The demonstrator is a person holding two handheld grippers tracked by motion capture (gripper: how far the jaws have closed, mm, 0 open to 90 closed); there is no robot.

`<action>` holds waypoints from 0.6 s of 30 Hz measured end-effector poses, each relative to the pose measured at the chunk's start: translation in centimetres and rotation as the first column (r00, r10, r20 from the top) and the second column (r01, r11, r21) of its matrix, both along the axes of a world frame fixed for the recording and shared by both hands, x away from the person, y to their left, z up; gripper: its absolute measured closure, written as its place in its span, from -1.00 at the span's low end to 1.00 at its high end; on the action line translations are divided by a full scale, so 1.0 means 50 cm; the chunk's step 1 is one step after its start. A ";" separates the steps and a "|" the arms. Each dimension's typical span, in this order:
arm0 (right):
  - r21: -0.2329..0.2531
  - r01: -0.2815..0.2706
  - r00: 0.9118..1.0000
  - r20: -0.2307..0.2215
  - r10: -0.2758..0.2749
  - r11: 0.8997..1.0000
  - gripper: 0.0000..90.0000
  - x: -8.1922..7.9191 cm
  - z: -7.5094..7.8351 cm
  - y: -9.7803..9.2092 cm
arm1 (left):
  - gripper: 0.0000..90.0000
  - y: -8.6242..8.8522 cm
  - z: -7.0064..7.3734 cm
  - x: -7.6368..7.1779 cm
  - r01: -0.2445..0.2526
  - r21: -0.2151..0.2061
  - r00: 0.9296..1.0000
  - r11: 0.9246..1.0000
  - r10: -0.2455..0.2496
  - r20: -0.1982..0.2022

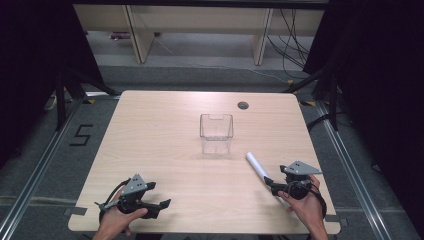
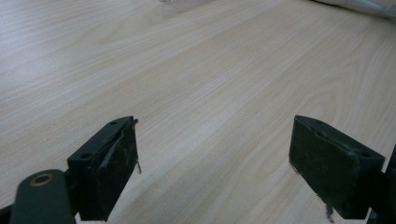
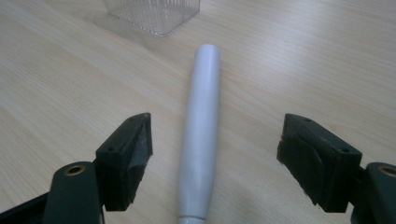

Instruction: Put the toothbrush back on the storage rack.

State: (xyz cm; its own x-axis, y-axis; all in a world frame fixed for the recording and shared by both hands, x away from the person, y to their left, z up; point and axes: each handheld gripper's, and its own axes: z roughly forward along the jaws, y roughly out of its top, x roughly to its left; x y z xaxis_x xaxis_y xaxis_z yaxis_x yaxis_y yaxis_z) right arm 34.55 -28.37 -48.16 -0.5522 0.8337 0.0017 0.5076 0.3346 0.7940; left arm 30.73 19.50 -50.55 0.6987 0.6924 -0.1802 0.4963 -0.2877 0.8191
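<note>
The right tool (image 1: 272, 184) sits near the right front corner of the surface (image 1: 165, 150), held in the person's right hand (image 1: 306, 207), and its jaws are spread wide on either side of a white tube (image 1: 256, 164). The tube lies flat on the wood, running from the tool diagonally toward the middle of the surface. In the right gripper view the tube (image 3: 201, 126) passes straight up between the two black jaws with clear wood showing on both sides of it, so neither jaw touches it (the left jaw stands somewhat nearer to it than the right one).

Beyond the tube's far end stands a clear plastic container (image 1: 216, 132), upright and open at the top, roughly at the centre of the surface. Its ribbed lower corner (image 3: 154, 16) shows at the top of the right gripper view, near the tube's tip but apart from it.

The left tool (image 1: 162, 205) rests close to the front edge near the left front corner, in the person's left hand (image 1: 117, 220). In the left gripper view its jaws are spread too, with bare wood (image 2: 210, 93) between them, well apart from the tube and the container.

A small round grommet hole (image 1: 243, 105) sits near the far edge, toward the right.
</note>
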 end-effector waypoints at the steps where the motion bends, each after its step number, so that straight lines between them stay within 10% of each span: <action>1: 0.002 0.001 1.000 -0.002 -0.001 1.000 -0.35 0.000 0.001 0.001 | -0.67 0.000 0.000 0.000 0.000 0.001 1.000 1.000 0.000 0.000; 18: -0.046 0.040 0.999 0.004 -0.040 0.998 -0.01 0.016 0.029 0.014 | -0.67 0.001 0.000 0.001 -0.006 0.008 1.000 1.000 0.006 -0.004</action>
